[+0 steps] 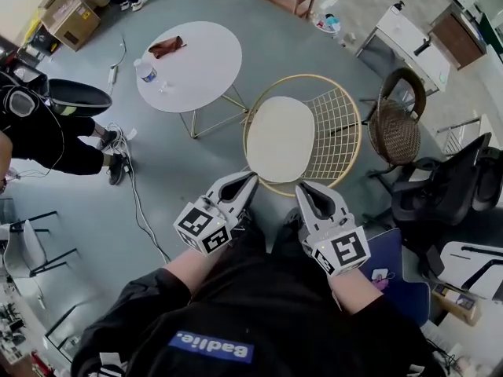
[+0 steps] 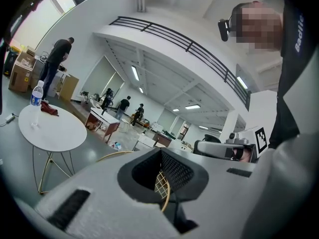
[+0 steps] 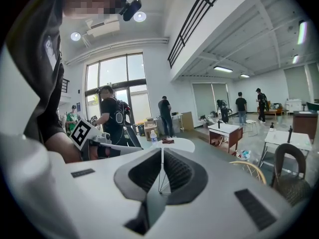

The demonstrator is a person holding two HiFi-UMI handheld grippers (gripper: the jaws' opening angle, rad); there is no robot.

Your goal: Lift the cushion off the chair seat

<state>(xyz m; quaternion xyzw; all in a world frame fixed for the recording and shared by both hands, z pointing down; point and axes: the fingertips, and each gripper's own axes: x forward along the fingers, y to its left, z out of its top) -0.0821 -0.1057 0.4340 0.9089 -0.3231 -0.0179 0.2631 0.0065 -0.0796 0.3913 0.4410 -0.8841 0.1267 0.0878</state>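
A cream oval cushion [image 1: 280, 138] lies on the seat of a gold wire chair [image 1: 336, 129] just ahead of me in the head view. My left gripper [image 1: 250, 180] hovers by the chair's near rim with its jaws shut and empty. My right gripper [image 1: 302, 188] hangs beside it at the same rim, also shut on nothing. The two grippers stand close together, short of the cushion and not touching it. In the left gripper view the closed jaws of the left gripper [image 2: 161, 151] hide most of the chair; only its gold rim [image 2: 115, 154] shows. The right gripper [image 3: 162, 150] is closed too.
A round white table [image 1: 200, 77] stands left of the chair, bearing a water bottle [image 1: 145, 71] and a brown cloth [image 1: 167, 46]. A brown wicker chair [image 1: 397, 124] and a black office chair [image 1: 440, 191] stand at right. A cable [image 1: 135, 206] trails on the floor. A seated person [image 1: 43, 136] is at far left.
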